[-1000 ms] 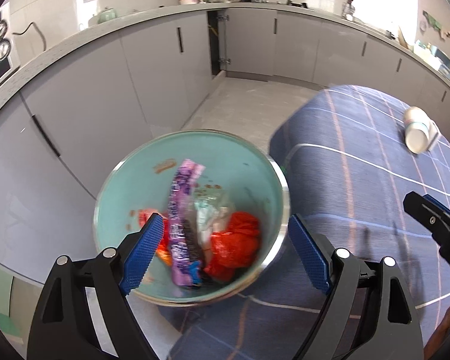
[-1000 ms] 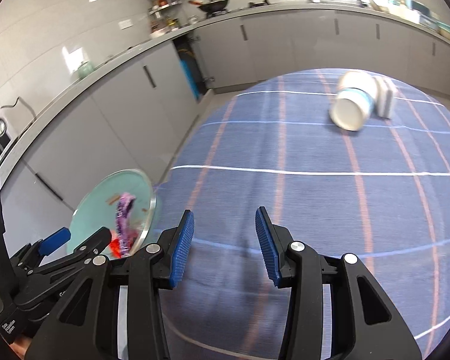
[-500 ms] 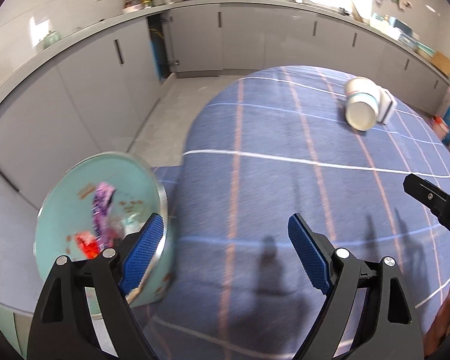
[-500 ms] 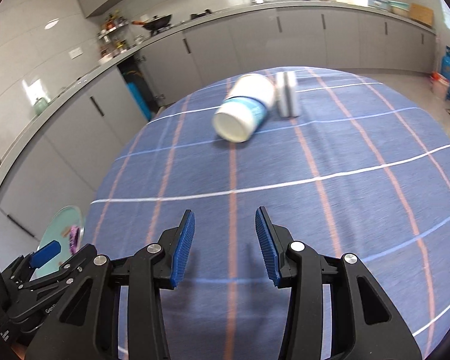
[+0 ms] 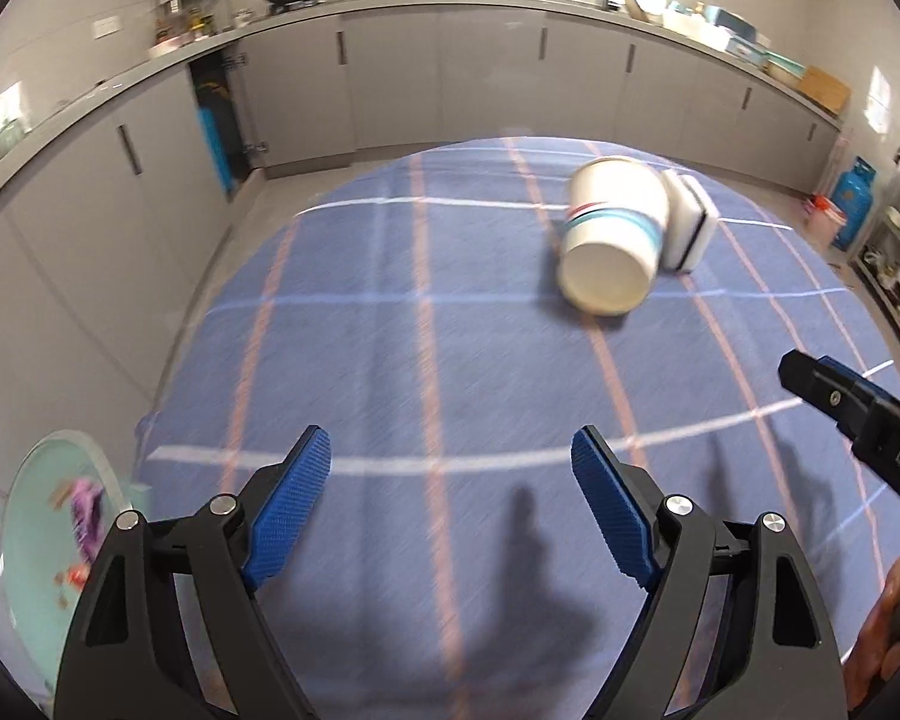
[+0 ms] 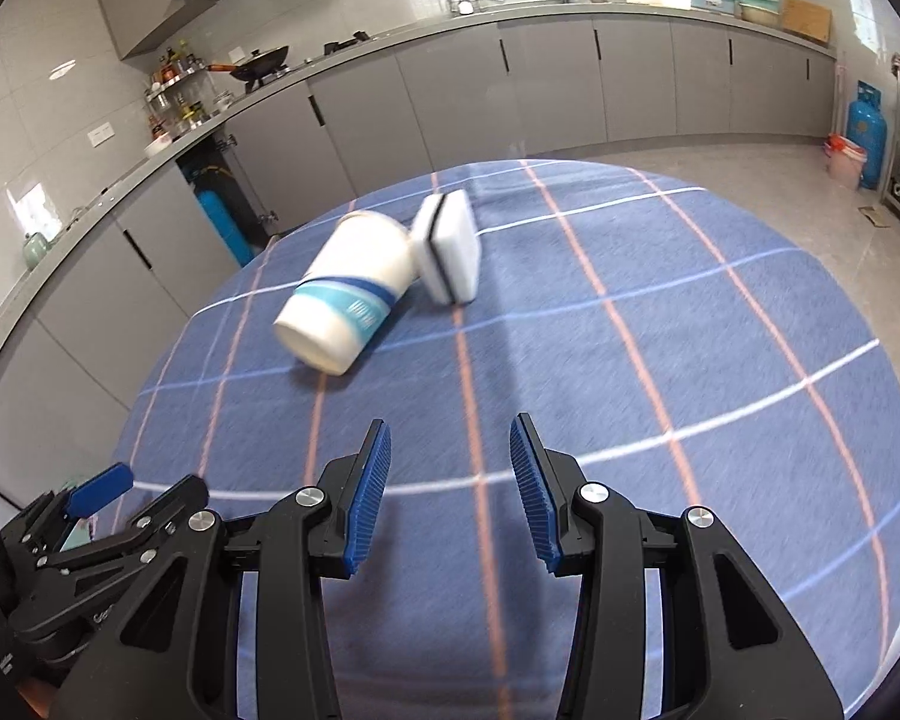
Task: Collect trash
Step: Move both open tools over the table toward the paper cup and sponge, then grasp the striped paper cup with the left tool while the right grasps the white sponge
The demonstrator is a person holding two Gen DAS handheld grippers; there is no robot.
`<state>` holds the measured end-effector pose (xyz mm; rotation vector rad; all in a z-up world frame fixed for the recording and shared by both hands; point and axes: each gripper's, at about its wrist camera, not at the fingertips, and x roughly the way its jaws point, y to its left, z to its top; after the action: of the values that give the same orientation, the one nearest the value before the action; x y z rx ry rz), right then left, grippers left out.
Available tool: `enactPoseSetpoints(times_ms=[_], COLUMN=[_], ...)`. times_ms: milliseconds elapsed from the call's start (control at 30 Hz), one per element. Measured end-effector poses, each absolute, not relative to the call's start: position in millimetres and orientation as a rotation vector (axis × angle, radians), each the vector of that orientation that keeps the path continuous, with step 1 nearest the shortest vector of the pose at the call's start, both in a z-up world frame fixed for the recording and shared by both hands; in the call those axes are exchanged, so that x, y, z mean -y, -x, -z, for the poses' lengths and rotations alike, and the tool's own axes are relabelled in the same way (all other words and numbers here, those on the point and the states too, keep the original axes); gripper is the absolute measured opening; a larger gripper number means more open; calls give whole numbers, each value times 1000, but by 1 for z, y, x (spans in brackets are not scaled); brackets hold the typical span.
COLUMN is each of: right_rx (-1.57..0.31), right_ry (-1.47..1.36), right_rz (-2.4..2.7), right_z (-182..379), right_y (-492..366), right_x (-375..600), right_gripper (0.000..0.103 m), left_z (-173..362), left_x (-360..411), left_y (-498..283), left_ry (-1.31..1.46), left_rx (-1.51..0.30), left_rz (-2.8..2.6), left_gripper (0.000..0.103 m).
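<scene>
A white paper cup (image 5: pixel 615 240) with blue bands lies on its side on the blue checked tablecloth (image 5: pixel 390 348), mouth toward me. A white sponge with a dark stripe (image 5: pixel 690 222) rests against it. The cup (image 6: pixel 348 294) and sponge (image 6: pixel 450 246) also show in the right wrist view, ahead and left of my right gripper (image 6: pixel 450 426), which is open and holds nothing. My left gripper (image 5: pixel 450 450) stands wide, its jaws closing a little with nothing between them. The teal trash bin (image 5: pixel 30 510), with wrappers inside, sits low at the left beside the table.
Grey kitchen cabinets (image 5: pixel 390 90) curve around behind the table. A blue gas cylinder (image 6: pixel 867 132) stands on the floor at far right. The right gripper's finger (image 5: pixel 840 402) reaches in from the right edge of the left wrist view, with a hand below it.
Both grippers swung from over the trash bin to the right, over the table. The bin slid to the lower left edge, and the cup and sponge came nearer the centre.
</scene>
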<state>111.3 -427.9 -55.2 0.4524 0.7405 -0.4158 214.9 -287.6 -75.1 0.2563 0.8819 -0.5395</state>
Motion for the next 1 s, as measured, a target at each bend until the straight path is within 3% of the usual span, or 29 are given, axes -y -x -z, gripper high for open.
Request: enactPoseSetpoints(times_ms=[533,1000], right_rx=[-777,-787], right_ry=[-487,-507], right_rz=[415,395], right_z=[63,67], right_y=[-135,-144], right_x=[485,496], right_gripper=[43,43], left_z=[86,80], left_x=[392,419], left_y=[-268,-285], left_ry=[-289,-337], left_rx=[-865,-843], left_rz=[621,643], left_gripper=[81,81])
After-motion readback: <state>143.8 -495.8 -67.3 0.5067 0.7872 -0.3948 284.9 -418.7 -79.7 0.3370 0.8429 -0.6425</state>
